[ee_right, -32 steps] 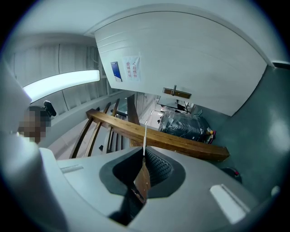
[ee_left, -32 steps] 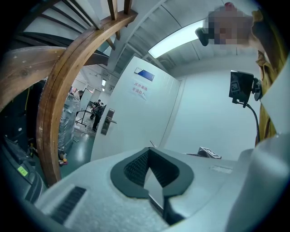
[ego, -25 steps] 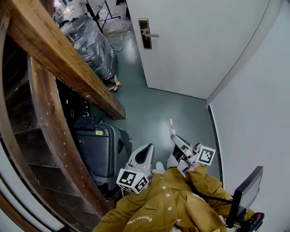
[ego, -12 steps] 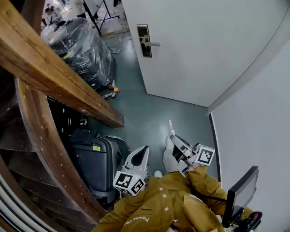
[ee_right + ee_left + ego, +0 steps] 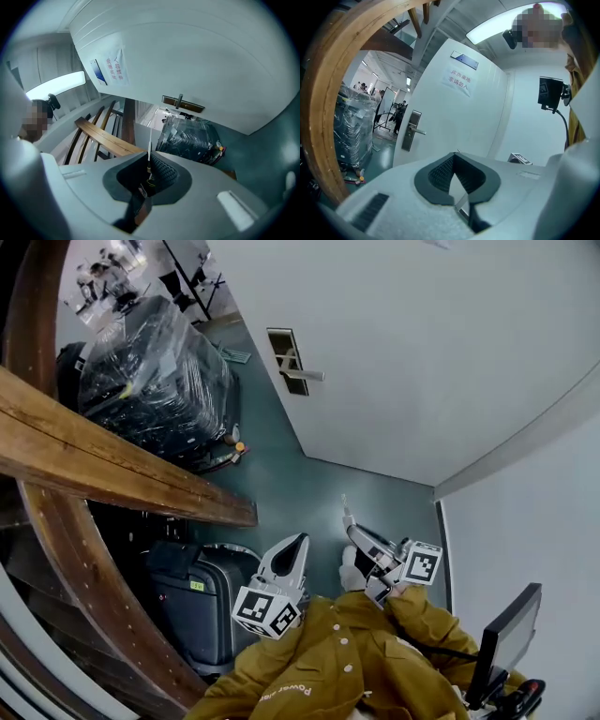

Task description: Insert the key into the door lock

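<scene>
I'm mid-approach: right gripper (image 5: 352, 527) jaws pinch the key (image 5: 345, 508), left gripper (image 5: 298, 543) jaws closed, empty. Next I gotta line up with the door lock (image 5: 287, 361).

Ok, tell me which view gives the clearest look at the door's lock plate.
The left gripper view: the lock plate stands upright and largest there, its lever handle clear. The head view shows the lock plate from steeply above, foreshortened. The right gripper view shows it small and turned on its side.
</scene>
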{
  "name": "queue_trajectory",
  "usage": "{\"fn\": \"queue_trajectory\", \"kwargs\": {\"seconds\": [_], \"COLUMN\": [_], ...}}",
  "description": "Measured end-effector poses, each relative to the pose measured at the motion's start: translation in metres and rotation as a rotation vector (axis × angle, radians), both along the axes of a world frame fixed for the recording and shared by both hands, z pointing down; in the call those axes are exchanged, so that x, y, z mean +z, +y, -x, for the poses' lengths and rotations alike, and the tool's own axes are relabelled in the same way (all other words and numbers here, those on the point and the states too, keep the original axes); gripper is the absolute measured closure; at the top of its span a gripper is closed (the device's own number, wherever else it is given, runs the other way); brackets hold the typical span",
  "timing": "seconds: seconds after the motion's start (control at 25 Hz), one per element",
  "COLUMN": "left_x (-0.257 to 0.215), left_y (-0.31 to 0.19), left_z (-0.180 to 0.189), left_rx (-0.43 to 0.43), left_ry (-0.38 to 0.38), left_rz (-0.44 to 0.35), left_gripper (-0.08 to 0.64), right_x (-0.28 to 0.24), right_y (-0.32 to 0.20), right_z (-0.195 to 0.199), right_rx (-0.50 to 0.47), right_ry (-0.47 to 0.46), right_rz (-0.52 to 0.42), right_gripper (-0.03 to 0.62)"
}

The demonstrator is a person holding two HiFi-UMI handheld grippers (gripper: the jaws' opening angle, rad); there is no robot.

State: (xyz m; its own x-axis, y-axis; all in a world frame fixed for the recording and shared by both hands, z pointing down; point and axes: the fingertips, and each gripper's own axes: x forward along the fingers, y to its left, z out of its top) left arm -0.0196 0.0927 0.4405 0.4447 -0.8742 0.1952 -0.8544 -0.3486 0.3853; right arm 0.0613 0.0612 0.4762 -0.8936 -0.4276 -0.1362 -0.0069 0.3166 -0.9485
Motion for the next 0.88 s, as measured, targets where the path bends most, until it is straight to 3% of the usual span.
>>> {"fn": "queue_trajectory", "kwargs": {"seconds": [0.12,0.52,0.88], "left_x": [-0.004,0.0,0.014], "left_y": [-0.03,-0.102,-0.172], "left_z": [-0.003,0.01,0.052], "left_rx": [-0.019,-0.044,-0.007], "left_ry": [-0.001,0.004,0.027], "left_rz": [-0.009,0.013,0.017], "left_gripper": [0.557,0.557,0.557], "right_x": [-0.004,0.009,0.032], "right_y": [-0.029,-0.096,-0.158], "right_z": [-0.001,0.017,0.06], "right_rx": [-0.028,-0.061,-0.012], "right_ry": [0.009,0.008,0.008], "right_rz": [-0.027,0.038,0.109], "right_gripper": [0.566,0.566,0.566]}}
